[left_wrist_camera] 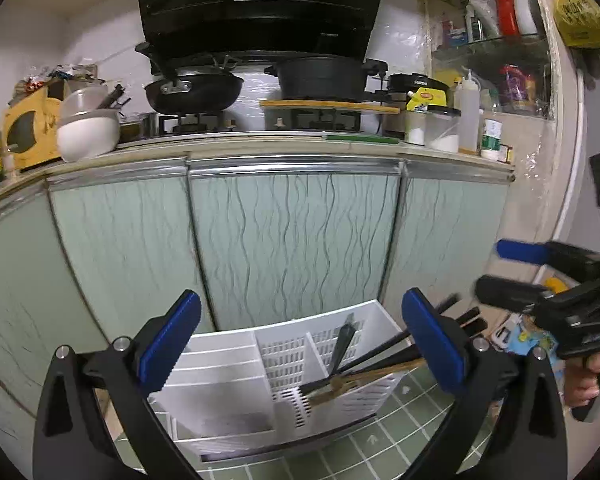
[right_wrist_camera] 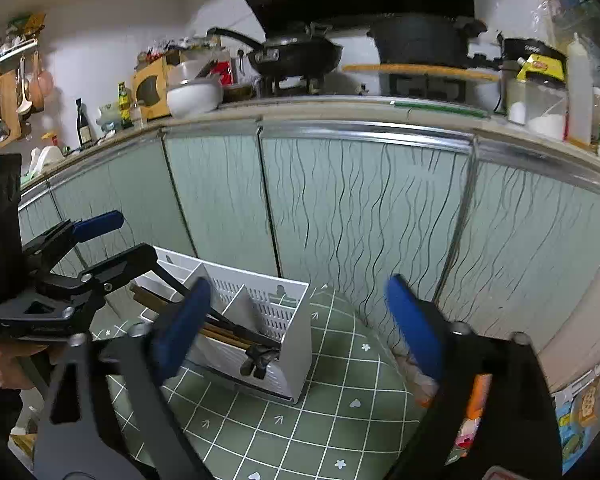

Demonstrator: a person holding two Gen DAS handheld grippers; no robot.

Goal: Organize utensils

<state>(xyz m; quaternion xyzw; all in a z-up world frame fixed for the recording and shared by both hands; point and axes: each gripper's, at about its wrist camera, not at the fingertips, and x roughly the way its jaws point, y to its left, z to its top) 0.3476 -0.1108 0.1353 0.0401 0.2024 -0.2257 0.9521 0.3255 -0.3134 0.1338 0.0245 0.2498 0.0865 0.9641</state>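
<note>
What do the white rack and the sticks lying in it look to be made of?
Rack: likely moulded plastic, matte white, with thin walls and slotted grilles. Sticks: some look like bare tan wood or bamboo, others dark and smooth, possibly lacquered or plastic; I can't tell which.

Home kitchen: gas stove, frying pan, cabinets.

- Left tongs stand wide apart, blue pads empty, tilted down over the white utensil caddy.
- Right tongs gape equally, nothing between them, angled down just right of the caddy.
- A hand grips the right handle.
</note>
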